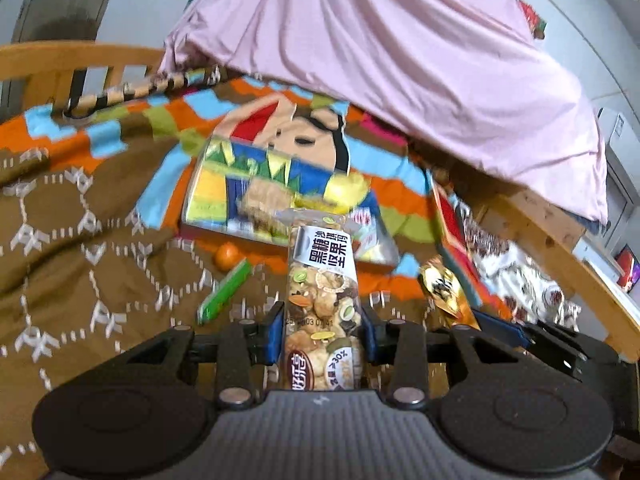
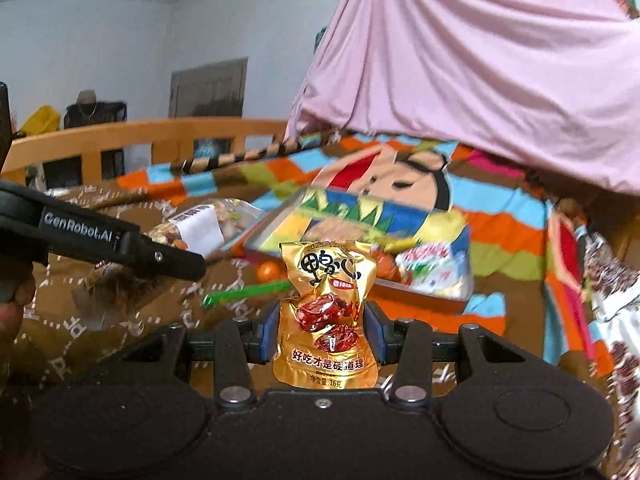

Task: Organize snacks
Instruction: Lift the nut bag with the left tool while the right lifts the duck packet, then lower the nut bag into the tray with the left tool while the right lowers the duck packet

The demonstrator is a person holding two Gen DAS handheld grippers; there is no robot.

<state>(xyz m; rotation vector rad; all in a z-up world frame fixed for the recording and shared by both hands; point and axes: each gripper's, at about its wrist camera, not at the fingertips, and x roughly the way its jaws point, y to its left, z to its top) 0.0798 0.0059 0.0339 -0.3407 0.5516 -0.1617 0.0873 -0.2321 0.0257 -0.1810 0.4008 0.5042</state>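
My left gripper is shut on a clear nut-snack bar with a black-and-white label, held upright above the bed. My right gripper is shut on a gold foil pouch printed with red meat pieces. That pouch also shows at the right of the left wrist view. In the right wrist view the left gripper's black body reaches in from the left, carrying the nut-snack bar. Beyond both lies a shallow tray holding colourful snack packets.
A small orange and a green stick packet lie on the brown patterned blanket before the tray. A pink sheet drapes over the bed's far right. A wooden bed rail runs behind. A hand shows at the left edge.
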